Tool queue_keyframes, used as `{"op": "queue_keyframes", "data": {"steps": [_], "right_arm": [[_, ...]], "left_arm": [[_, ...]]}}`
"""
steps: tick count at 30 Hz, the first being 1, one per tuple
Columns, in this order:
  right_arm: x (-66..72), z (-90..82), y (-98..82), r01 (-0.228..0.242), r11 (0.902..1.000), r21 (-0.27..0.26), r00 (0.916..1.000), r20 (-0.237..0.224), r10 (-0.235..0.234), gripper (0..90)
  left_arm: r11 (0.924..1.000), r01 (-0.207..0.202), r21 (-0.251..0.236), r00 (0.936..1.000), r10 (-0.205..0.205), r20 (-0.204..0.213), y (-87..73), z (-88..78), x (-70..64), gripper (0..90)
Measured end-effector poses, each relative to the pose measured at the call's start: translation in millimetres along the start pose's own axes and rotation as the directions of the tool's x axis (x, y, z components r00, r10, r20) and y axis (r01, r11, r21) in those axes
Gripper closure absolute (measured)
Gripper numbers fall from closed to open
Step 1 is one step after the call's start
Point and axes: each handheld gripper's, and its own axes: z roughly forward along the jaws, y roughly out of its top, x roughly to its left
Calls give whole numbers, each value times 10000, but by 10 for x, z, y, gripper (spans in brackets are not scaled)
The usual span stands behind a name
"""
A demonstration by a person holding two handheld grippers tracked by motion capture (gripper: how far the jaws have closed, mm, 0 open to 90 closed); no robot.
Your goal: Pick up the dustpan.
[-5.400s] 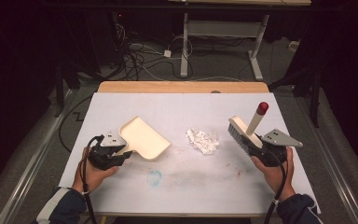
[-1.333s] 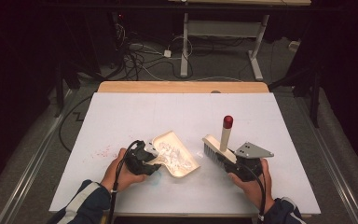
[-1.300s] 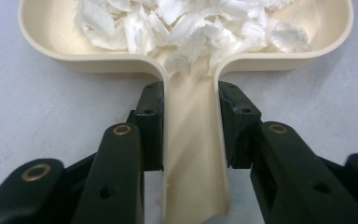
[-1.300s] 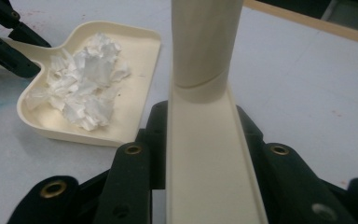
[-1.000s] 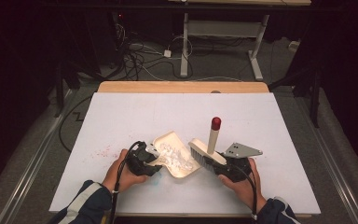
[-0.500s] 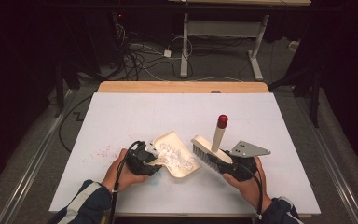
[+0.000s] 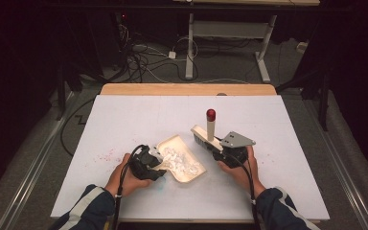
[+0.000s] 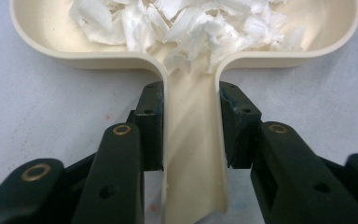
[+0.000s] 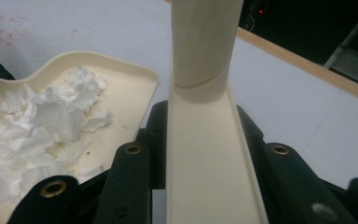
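Broadly, the white table (image 7: 124, 110) carries a cream dustpan (image 7: 191, 172), its handle clamped by the left tool (image 7: 159, 164), white paper scraps (image 7: 179, 159) heaped inside. The right tool (image 7: 215, 152) grips a brush (image 7: 205, 136) just beside the pan's far rim. Keep the pan flat and sweep gently inward. Nothing blocks; faint red specks (image 7: 103, 155) lie left.

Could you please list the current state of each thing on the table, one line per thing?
Dustpan: lying on the table, loaded, handle clamped in the left gripper.
Paper scraps: piled inside the dustpan.
Brush: held by its head in the right gripper, handle upright, beside the dustpan's open edge.
Table: faint reddish specks left of the dustpan.
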Motion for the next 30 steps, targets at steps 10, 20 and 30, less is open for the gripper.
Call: {"op": "queue_keyframes", "data": {"steps": [10, 20, 30], "right_arm": [[142, 29, 79, 338, 9993, 147, 9873, -1559, -311, 676], [194, -178, 167, 388, 9986, -363, 9791, -1981, -452, 676], [197, -318, 67, 301, 9990, 339, 9928, -1170, -259, 677]], "left_arm": [[10000, 65, 8, 10000, -65, 31, -1, -3, 16, 639], [10000, 99, -4, 10000, -99, -3, -17, -24, 31, 639], [9998, 182, -28, 9998, -182, -73, -25, -16, 28, 639]]}}
